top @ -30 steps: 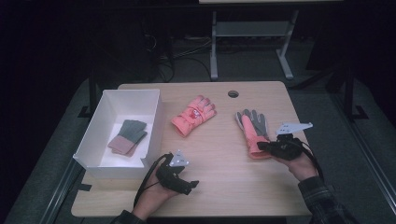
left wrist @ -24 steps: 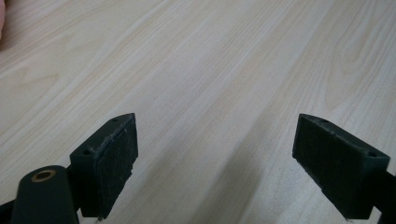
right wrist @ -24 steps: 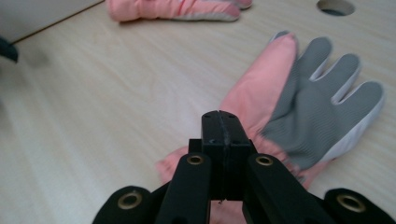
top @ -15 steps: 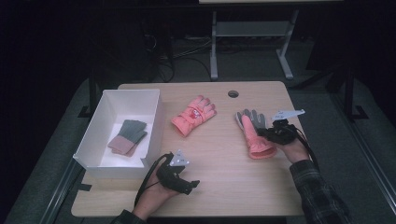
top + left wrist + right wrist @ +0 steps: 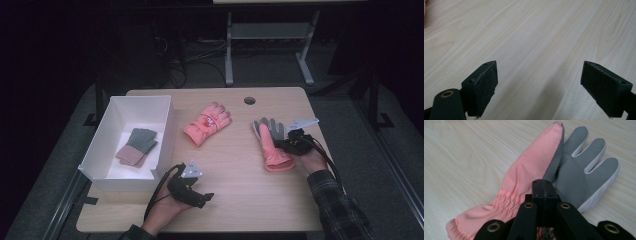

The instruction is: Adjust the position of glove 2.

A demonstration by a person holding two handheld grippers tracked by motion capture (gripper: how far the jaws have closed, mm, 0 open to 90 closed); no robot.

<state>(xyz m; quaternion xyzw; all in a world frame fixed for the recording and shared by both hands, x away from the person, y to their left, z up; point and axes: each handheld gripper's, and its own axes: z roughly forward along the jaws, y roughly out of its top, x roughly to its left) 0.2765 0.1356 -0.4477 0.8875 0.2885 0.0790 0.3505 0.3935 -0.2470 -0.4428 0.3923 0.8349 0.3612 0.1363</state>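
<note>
The right gripper (image 5: 286, 144) sat on a pink glove with a grey palm (image 5: 271, 144). In the right gripper view its two black jaws were pressed tight together, right over the middle of the glove (image 5: 544, 165). I could not tell if any cloth was pinched between them. The grey fingers of the glove pointed away from the gripper, and the pink cuff lay close under it, off to one side. One flap of the glove was folded over, so the pink back showed next to the grey palm.

The left gripper (image 5: 200, 197) rested low over the bare wooden table (image 5: 240, 170), near the person's edge. In the left gripper view its jaws stood wide apart, with only wood (image 5: 536, 37) between them. It held nothing.

A second pink glove (image 5: 207, 123) lay flat on the table, well ahead of the left gripper and apart from the first glove. A white box (image 5: 165, 135) stood just beside the left gripper, on its far side. Inside the box lay a small grey and brown glove (image 5: 137, 146).
</note>
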